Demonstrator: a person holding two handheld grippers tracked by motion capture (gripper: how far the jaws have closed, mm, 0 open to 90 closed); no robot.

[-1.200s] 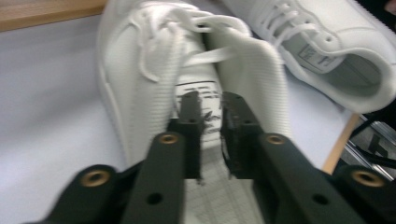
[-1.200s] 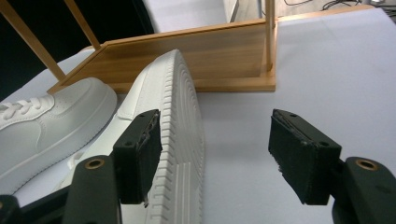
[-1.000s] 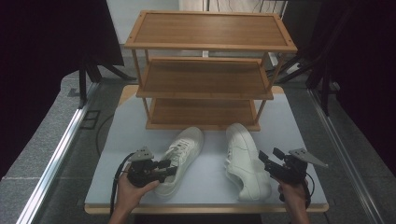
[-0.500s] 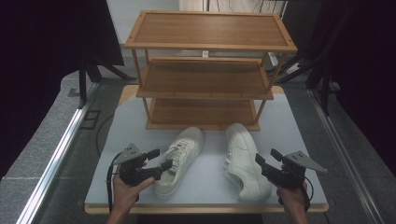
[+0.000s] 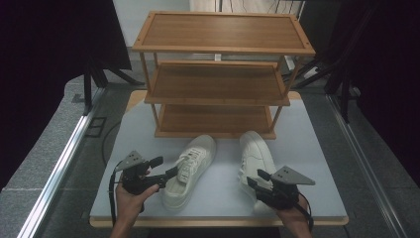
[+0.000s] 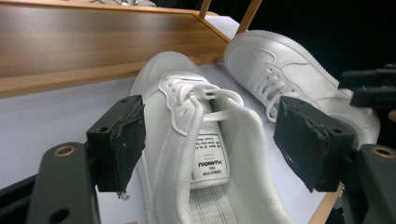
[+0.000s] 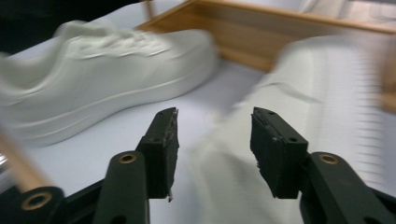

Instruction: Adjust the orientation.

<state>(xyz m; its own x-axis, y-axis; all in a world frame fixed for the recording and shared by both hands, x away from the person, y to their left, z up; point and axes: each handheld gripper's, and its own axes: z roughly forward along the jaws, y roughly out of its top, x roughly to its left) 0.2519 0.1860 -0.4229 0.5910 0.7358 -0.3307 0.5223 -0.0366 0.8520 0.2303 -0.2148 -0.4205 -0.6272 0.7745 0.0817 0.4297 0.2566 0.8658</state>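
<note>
Since half a second back, both tools drawn slightly toward the bottom edge of the high view, yet each aimed at its own shoe; likely a lining-up for a grasp rather than a retreat, with nothing lifted so far. Left tool [image 5: 168, 168] low at lower left of the high view, jaws spread wide, tips just at the heel side of the left shoe [image 5: 190, 169], which lies flat on the counter [image 5: 317, 148], toe pointing up-frame toward the wooden shoe rack [image 5: 218, 74]. In the left gripper view, same shoe [image 6: 201, 140] sitting right between the two black pads, collar and tongue label centred, pads [image 6: 122, 140] apart from the leather on both sides, not yet touching. Right tool [image 5: 255, 179] at lower right of the high view, jaws likewise spread, hovering at the heel of the right shoe [image 5: 256, 156]. In the right gripper view, blurred by motion, heel of that shoe [image 7: 261, 154] below and between the parted pads, nothing pinched. Both shoes side by side, just in front of the rack's bottom shelf, slightly apart. Probably next: easing forward and closing on each heel collar.
</note>
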